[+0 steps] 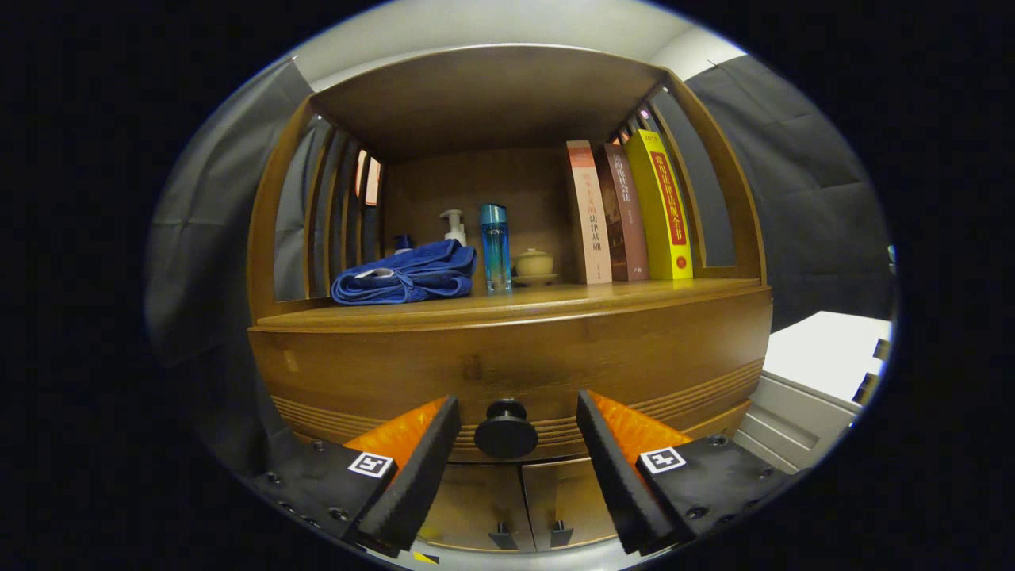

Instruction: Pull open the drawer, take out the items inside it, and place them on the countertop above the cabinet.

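Step in hand, by my read: grab the knob to pull the drawer (507, 373), w/ its front shut flush under the countertop (555, 301). L to R: left finger (416, 460), then black knob (505, 429) centred in the gap, then right finger (607, 464). Gripper (511, 464) is spread wide, pads not touching the knob. To do it well: ease fwd till pads flank the knob's neck, close evenly, pull straight back, no twist. Countertop holds blue towel (404, 275), bottle (495, 247) & books (626, 210), so bare wood nr the front edge looks the best drop spot.
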A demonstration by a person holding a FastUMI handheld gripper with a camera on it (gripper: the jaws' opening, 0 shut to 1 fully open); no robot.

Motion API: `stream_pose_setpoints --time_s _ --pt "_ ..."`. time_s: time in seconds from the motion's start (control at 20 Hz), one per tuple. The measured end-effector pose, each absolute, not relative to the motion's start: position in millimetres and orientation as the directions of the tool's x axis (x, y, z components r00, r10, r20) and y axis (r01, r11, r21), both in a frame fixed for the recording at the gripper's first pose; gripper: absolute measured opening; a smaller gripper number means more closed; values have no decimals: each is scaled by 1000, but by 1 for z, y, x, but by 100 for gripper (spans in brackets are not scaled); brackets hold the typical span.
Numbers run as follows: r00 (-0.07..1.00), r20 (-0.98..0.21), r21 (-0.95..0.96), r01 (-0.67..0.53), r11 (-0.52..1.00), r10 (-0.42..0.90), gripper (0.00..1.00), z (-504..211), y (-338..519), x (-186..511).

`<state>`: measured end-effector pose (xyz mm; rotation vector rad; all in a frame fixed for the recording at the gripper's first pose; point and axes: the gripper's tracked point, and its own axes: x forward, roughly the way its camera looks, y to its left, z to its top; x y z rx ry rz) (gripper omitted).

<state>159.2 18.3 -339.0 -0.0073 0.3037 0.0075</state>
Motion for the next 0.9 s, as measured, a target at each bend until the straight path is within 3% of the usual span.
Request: stream_pose_setpoints --time_s 0.45,0.8,0.9 --pt "954 -298 -67 -63 996 40 74 -354 31 175" --pt "946 -319 27 -45 999 52 49 -357 28 169" --pt "950 -309 28 -31 999 38 47 -356 28 175"
